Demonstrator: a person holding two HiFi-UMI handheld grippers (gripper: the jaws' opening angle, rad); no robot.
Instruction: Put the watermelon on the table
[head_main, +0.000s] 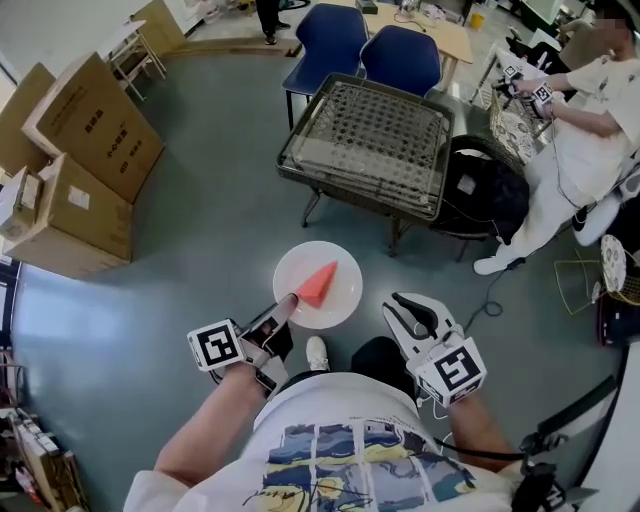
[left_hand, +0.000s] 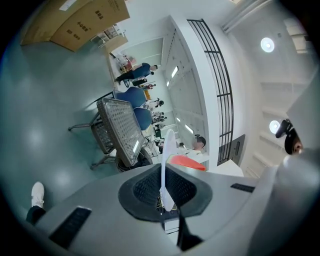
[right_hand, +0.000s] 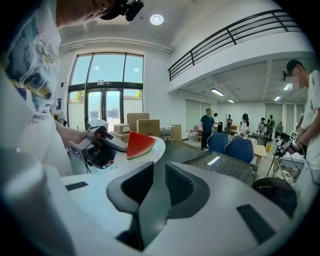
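A red watermelon wedge (head_main: 320, 283) lies on a round white plate (head_main: 345, 297) that hangs in the air over the grey floor. My left gripper (head_main: 285, 305) is shut on the plate's near rim. In the left gripper view the plate (left_hand: 167, 145) stands edge-on between the jaws, with the wedge (left_hand: 187, 162) on its right. My right gripper (head_main: 415, 308) is open and holds nothing, to the right of the plate. Its own view shows the wedge (right_hand: 139, 144), the plate (right_hand: 156, 148) and the left gripper (right_hand: 100, 145). The mesh-topped table (head_main: 370, 140) stands ahead.
Two blue chairs (head_main: 400, 55) stand behind the table and a black bag (head_main: 485, 190) leans at its right. A seated person in white (head_main: 580, 130) is at the far right. Cardboard boxes (head_main: 90, 130) are stacked on the left. My shoe (head_main: 316, 352) is under the plate.
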